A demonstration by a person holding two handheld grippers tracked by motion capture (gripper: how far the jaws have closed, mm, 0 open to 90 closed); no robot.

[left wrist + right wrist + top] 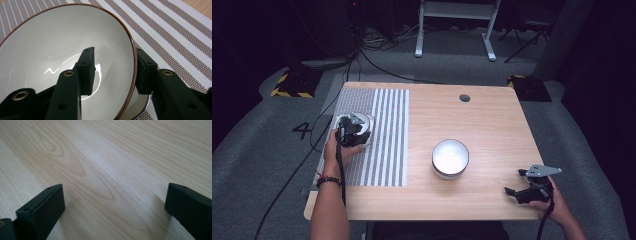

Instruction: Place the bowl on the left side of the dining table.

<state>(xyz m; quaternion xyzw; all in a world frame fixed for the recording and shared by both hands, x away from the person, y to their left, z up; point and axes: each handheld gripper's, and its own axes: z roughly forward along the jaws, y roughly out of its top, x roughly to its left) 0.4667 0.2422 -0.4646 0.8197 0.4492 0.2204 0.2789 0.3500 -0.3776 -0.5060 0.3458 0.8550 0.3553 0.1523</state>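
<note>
Left gripper [113, 75]: nearest the lens; one jaw inside the bowl, the other outside its wall, the rim in the gap between them; pads stand partly apart and do not press the wall.
Bowl [62, 47]: white and glossy inside, thin brown line round the rim, a lower rim showing beneath it; sits on the striped mat, at the left of the table [492, 125] in the high view.
Striped mat [175, 32]: brown and white bands, covering the table's left part; bare bands lie past the bowl.
Second bowl [450, 158]: white, near the table's middle, well apart from both grippers.
Right gripper [524, 184]: jaws wide, nothing between them, over bare wood near the front right corner.
</note>
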